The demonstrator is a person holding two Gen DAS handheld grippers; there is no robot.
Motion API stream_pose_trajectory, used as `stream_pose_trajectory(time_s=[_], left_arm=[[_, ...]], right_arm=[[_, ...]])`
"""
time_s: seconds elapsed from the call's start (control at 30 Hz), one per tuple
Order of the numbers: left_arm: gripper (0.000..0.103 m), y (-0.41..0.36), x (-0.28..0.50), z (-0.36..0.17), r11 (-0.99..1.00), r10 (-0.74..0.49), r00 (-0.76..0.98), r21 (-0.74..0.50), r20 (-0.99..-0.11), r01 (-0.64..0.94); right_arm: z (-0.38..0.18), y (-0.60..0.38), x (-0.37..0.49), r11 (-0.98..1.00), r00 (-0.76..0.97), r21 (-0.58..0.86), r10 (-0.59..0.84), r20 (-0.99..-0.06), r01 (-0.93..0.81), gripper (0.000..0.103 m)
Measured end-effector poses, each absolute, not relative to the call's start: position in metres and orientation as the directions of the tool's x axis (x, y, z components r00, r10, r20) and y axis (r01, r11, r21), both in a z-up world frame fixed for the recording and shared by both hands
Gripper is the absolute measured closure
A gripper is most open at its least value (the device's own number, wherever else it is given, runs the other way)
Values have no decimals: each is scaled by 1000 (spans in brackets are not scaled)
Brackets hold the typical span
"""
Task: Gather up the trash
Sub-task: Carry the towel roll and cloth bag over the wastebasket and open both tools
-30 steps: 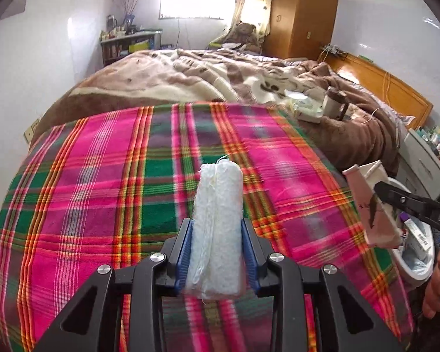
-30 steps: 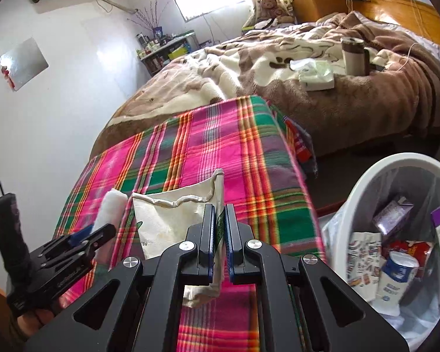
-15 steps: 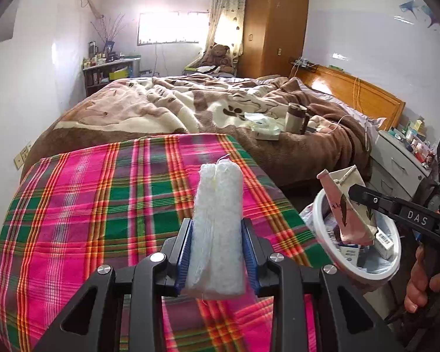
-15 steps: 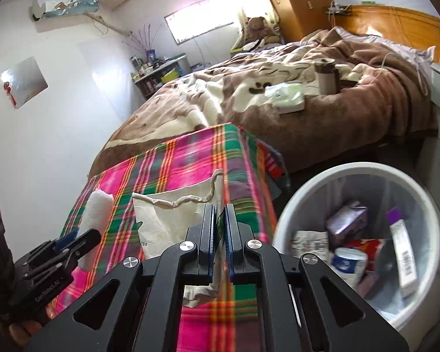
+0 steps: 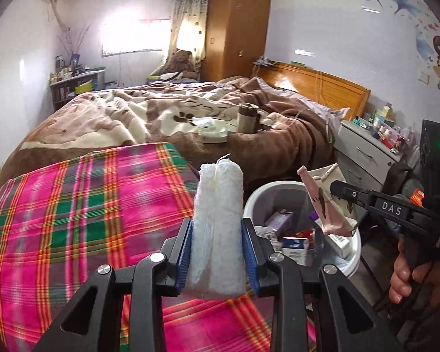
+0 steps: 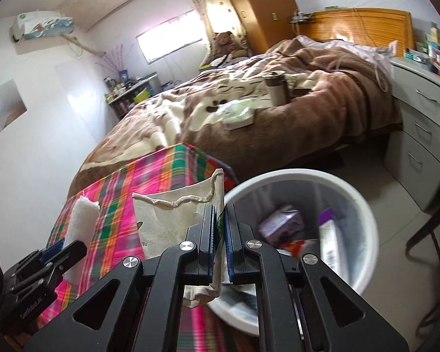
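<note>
My left gripper [image 5: 217, 234] is shut on a white rolled cloth wad [image 5: 218, 202], held above the plaid bedspread's edge beside the white trash bin [image 5: 278, 189]. The wad also shows in the right wrist view [image 6: 80, 228]. My right gripper [image 6: 219, 231] is shut on a beige drawstring pouch [image 6: 173, 220], held at the left rim of the bin [image 6: 363, 205]. The pouch also shows in the left wrist view [image 5: 328, 202], hanging over the bin. The bin holds several cartons and wrappers.
The pink and green plaid bedspread [image 5: 73, 205] lies below left. Behind it, a brown blanket bed [image 5: 167, 111] carries a mug [image 5: 246, 117] and a tissue pack [image 5: 214, 135]. A grey drawer unit [image 6: 419, 135] stands right of the bin.
Both grippers have moved right, off the plaid bedspread toward the bin. The pouch now hangs at the bin's rim and the wad is beside it. Both grips are unchanged.
</note>
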State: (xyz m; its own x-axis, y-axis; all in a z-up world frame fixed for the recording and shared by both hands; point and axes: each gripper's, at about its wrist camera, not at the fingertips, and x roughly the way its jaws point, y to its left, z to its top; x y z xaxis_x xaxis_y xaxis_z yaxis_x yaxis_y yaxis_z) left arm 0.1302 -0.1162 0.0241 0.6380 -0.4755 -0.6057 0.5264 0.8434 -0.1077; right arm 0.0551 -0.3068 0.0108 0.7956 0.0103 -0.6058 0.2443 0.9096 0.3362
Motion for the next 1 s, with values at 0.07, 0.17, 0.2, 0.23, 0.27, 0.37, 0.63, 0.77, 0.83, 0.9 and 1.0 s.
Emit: stream_pose_trajectory(time_s=[0.07,0.17,0.2,0.23,0.27,0.37,0.63,0.77,0.83,0.9,1.0], left_arm=[[70,-128,128,22,833,-490,625,-114,-608,541],[70,-144,126,21,820,-505,612,-119,-609,559],[70,-149,124,20,815,-511,607,-119,-609,567],[70,-156,124,19,812,-515,604,-119,-609,572],[70,-159,122,19,809,-518,599,-122,-611,575],[70,-176,120,14,794,-534,577,-131,-619,594],[70,-210,116,-3,771,-546,542,-131,-639,623],[70,-219,118,-10,772,-546,527,-147,-651,619],[70,-223,117,-12,774,-538,536,-127,-651,621],[66,-226,118,-12,771,-541,533,-131,-651,623],[53,-228,117,-12,774,-538,536,-130,-650,619]], right_arm=[[10,-315,52,905,793,334,-5,-609,263,96],[8,-329,47,901,789,328,-25,-614,284,96],[7,-334,46,900,784,320,-36,-619,295,96],[7,-336,45,900,782,315,-44,-622,301,96],[5,-341,45,899,777,306,-57,-627,314,96],[0,-351,45,897,757,281,-85,-648,342,96],[-15,-377,47,887,715,248,-121,-689,389,96],[-19,-382,52,893,706,240,-113,-699,381,96],[-21,-384,54,894,700,234,-114,-705,382,96],[-25,-384,59,901,681,222,-104,-725,374,96],[-25,-383,61,912,685,223,-81,-724,343,95]])
